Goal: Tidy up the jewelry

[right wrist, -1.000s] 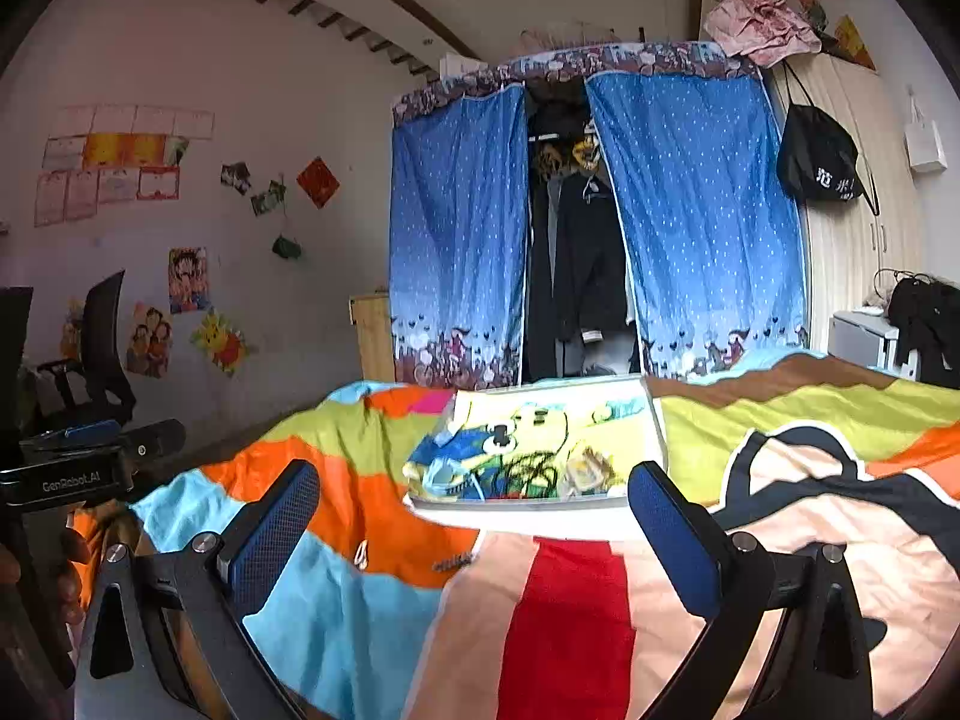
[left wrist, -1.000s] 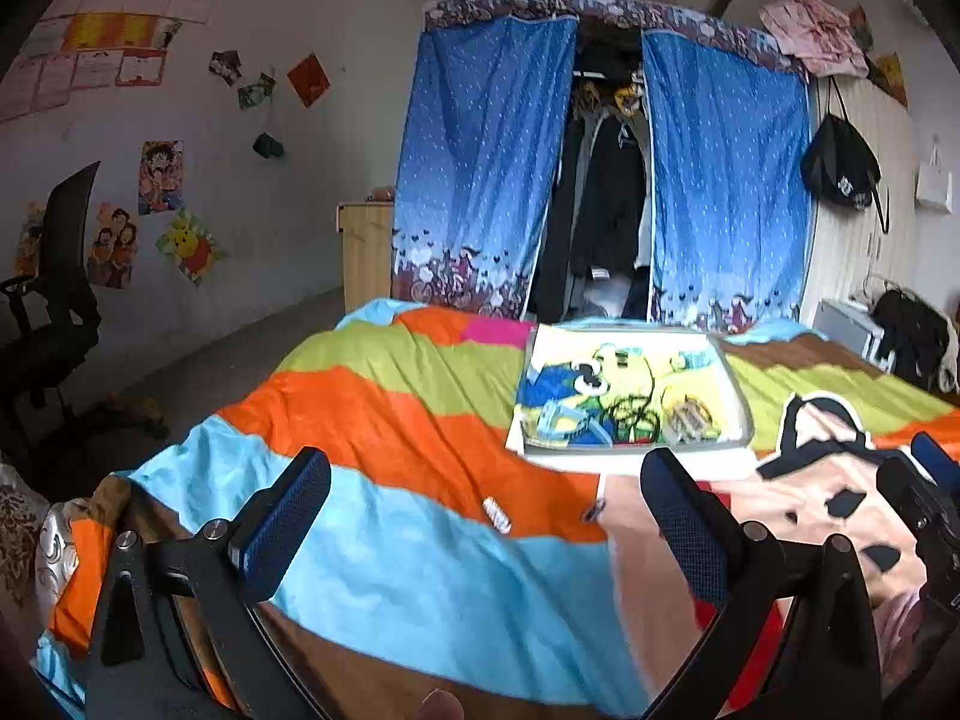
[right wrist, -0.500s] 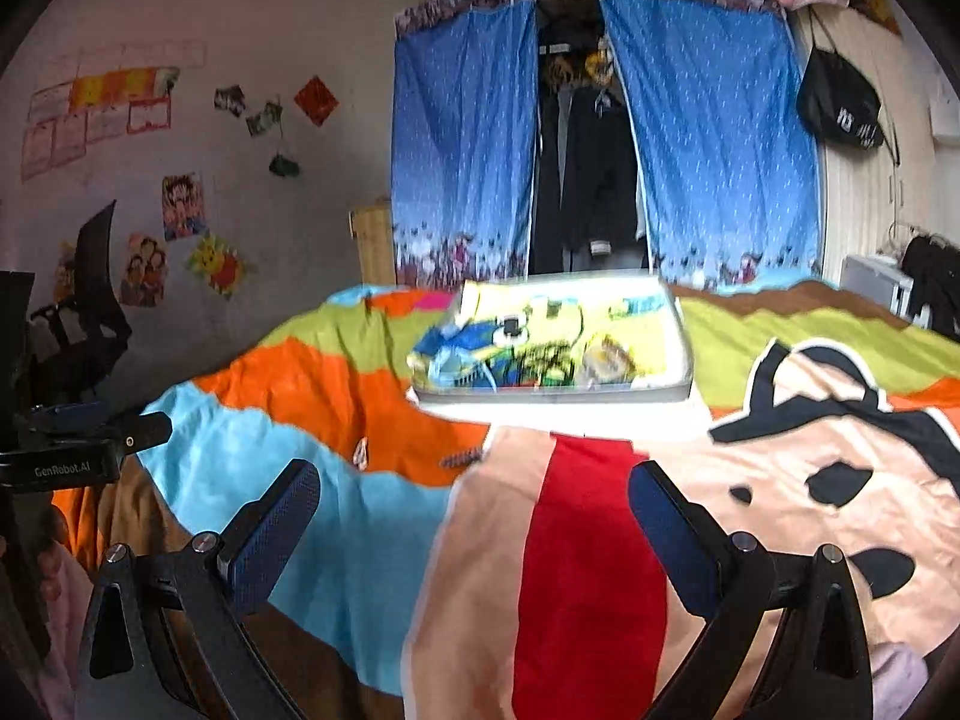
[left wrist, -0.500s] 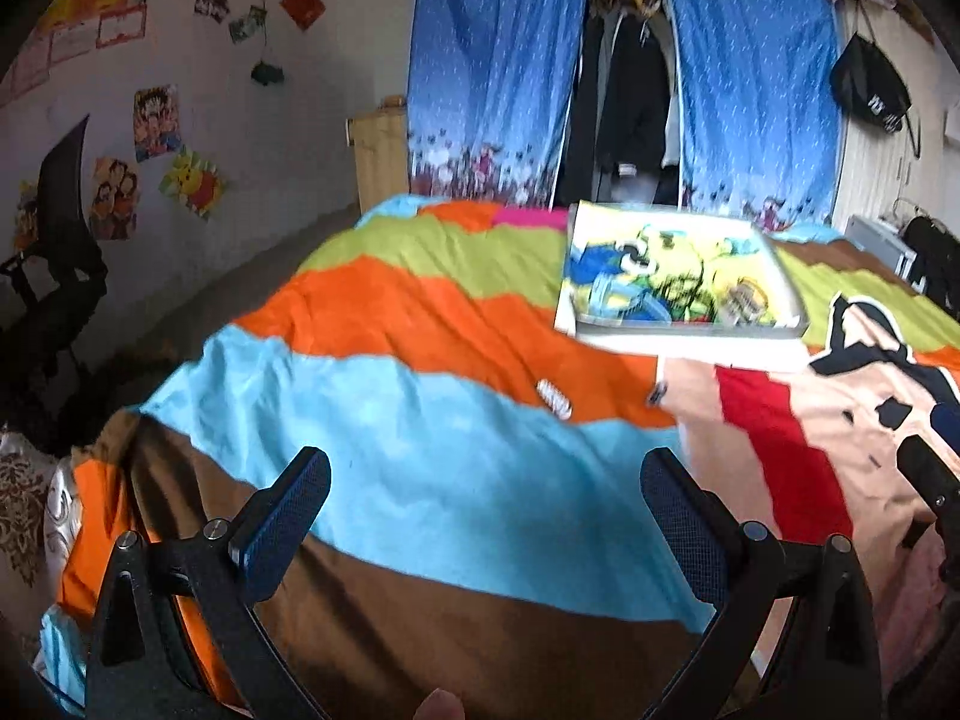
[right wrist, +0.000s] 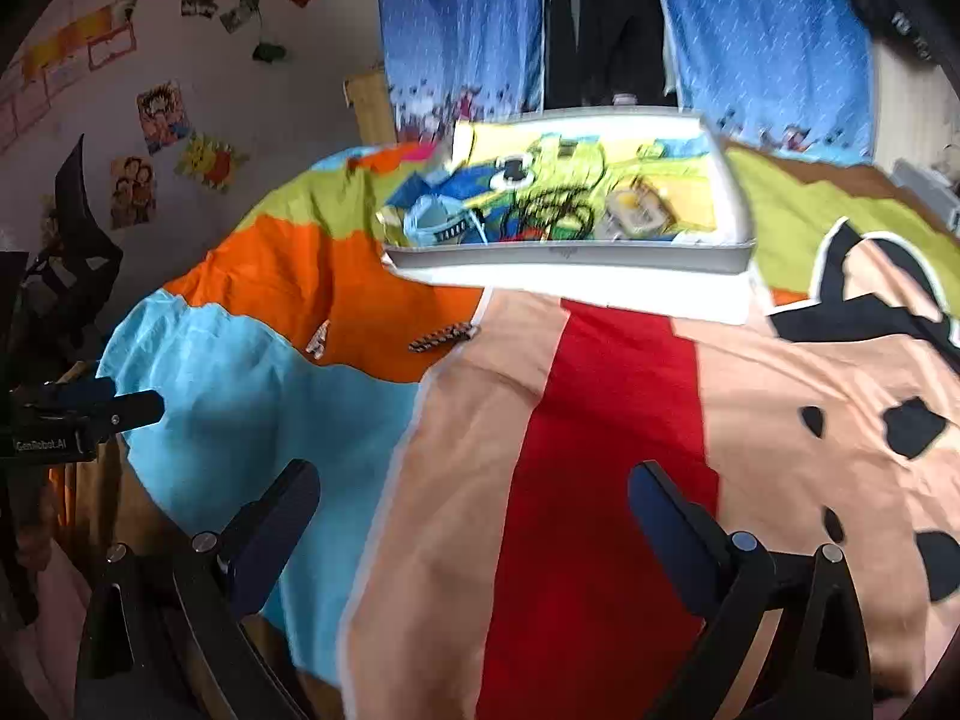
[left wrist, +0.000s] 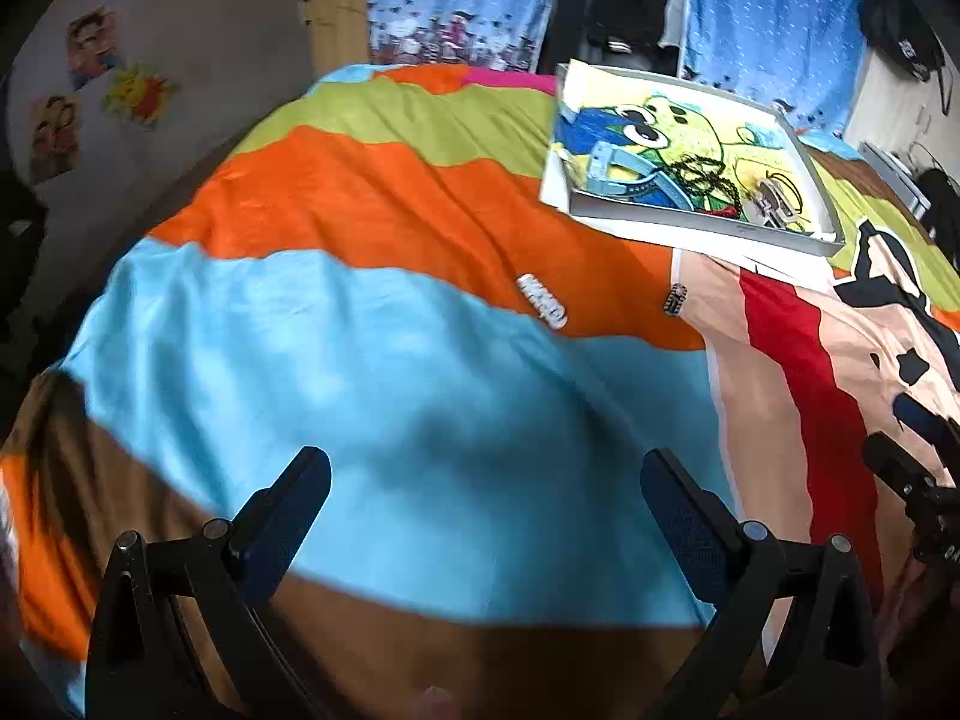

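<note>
Both grippers have tipped down toward the bedspread since a second ago.
Left gripper (left wrist: 483, 516) gapes empty; white clip (left wrist: 542, 301) and dark clip (left wrist: 675, 300) lie loose before the half-filled tray (left wrist: 702, 222); right gripper (right wrist: 474, 522) gapes empty.

Bed w/ striped multicolour blanket (left wrist: 384, 222). On it: shallow grey tray (left wrist: 708, 225) w/ jewelry, sitting on white sheet (right wrist: 600, 291) toward far end; white hair clip (left wrist: 543, 301) & small dark clip (left wrist: 676, 299) lying loose on orange stripe, near tray.
</note>
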{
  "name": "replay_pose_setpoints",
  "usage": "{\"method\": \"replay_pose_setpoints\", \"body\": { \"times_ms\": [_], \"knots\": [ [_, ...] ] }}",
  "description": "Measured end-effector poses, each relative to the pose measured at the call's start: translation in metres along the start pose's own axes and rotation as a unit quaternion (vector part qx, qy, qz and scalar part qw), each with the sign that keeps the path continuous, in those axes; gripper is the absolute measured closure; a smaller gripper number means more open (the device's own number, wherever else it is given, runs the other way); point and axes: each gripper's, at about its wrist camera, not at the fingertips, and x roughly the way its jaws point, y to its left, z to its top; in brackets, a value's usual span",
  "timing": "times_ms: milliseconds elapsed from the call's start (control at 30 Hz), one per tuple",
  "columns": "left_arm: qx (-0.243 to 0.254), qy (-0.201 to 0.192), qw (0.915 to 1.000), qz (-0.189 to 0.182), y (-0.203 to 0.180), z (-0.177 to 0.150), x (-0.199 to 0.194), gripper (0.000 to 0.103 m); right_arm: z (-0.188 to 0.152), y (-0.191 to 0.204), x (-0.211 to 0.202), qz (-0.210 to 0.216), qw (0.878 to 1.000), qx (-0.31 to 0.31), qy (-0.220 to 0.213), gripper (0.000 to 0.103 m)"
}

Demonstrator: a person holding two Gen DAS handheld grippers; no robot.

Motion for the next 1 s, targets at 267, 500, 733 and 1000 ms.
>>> {"method": "replay_pose_setpoints", "body": {
  "times_ms": [267,500,733,1000],
  "knots": [
    [0.014,-0.046,0.9961,-0.073,0.000,0.045,0.053,0.002,0.031,-0.013,0.052,0.054,0.998,-0.035,0.002,0.000],
    [0.011,-0.057,0.9874,-0.147,0.003,0.069,0.088,0.018,0.052,-0.019,0.091,0.086,0.995,-0.048,-0.010,0.000],
    [-0.005,-0.005,0.9794,-0.202,0.005,0.068,0.118,0.064,0.059,-0.028,0.129,0.135,0.991,-0.002,0.023,0.031],
    [-0.047,0.050,0.9798,-0.187,0.014,0.073,0.140,0.070,0.063,-0.033,0.152,0.181,0.980,0.059,0.057,0.043]
  ]
}}
